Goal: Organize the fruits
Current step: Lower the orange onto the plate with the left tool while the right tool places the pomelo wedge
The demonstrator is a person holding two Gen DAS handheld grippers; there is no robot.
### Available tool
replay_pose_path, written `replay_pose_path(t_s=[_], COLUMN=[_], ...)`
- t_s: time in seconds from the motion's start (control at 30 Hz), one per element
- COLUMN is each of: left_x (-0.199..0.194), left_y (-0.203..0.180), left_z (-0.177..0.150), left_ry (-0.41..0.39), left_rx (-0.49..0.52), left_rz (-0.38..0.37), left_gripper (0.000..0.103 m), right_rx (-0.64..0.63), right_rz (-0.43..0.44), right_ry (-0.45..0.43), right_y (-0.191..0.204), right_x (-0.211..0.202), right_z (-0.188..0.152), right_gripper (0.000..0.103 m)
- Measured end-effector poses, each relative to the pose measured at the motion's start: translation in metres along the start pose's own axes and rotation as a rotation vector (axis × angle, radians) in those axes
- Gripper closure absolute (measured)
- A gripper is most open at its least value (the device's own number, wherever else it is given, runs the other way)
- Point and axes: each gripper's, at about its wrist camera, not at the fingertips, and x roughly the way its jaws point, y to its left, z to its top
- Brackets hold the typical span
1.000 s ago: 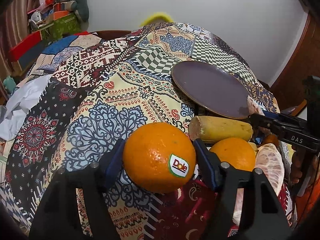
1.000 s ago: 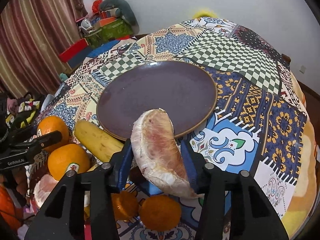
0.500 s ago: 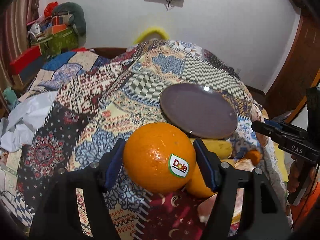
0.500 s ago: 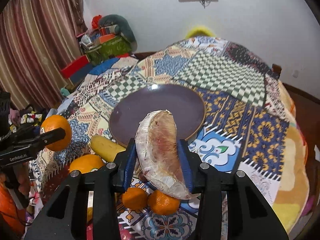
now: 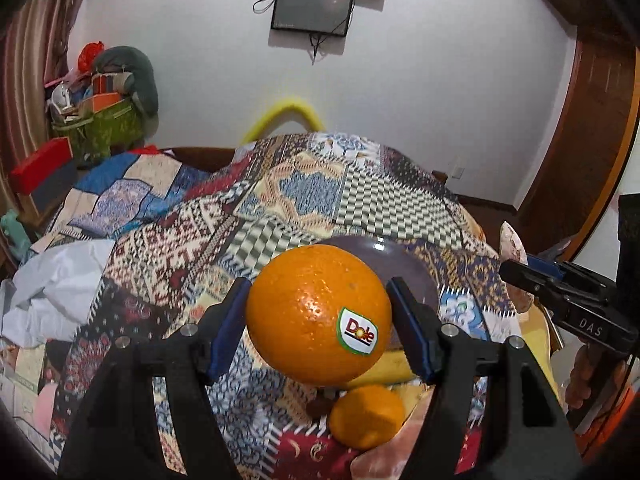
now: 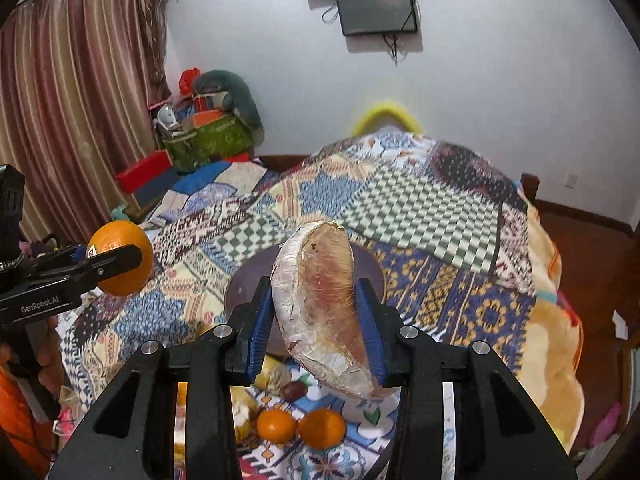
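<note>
My left gripper is shut on a large orange with a Dole sticker, held high above the patchwork-covered table. It also shows in the right wrist view at the left. My right gripper is shut on a peeled pomelo wedge, raised above the dark purple plate. The plate sits partly hidden behind the orange in the left wrist view. A second orange, a banana and two small tangerines lie on the cloth below.
A pink pomelo piece lies at the near table edge. A small dark fruit sits by the tangerines. White cloth lies at the left. Clutter and a green bag stand by the curtain. A wooden door is at the right.
Both grippers have risen well above the table with their fruit still gripped. The plate and loose fruit now look smaller and lower in both views.
</note>
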Motion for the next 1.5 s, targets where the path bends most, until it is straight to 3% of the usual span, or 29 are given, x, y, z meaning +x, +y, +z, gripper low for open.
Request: replay_pose_path(t_s=[0.23,0.47,0.9,1.17,1.5], left_x=[0.014,0.042,0.114,0.160,0.185], left_y=[-0.005,-0.004,0.005,0.002,0.001], left_z=[0.023,0.038,0.035,0.021,0.015], left_ry=[-0.027,-0.001,0.122,0.222,0.282], left_rx=[0.020,0.020,0.000,0.039,0.069], left_rz=[-0.002,-0.014,-0.010,-0.020,-0.007], left_gripper=[0.035,0.035,0.035,0.035,0.035], right_rx=[0.006,0.009,0.018,0.010,0.045], right_rz=[-0.007,-0.019,-0.037,-0.016,0.009], right_ry=[-0.053,-0.058,0.068,0.153,0.221], right_y=[-0.004,-0.005,-0.015,-0.020,-0.024], right_x=[0.006,0.027,0.095,0.124,0.155], right_z=[0.021,0.036,0.032,0.022,0.030], right_gripper=[0.066,0.066,0.067,0.067,0.067])
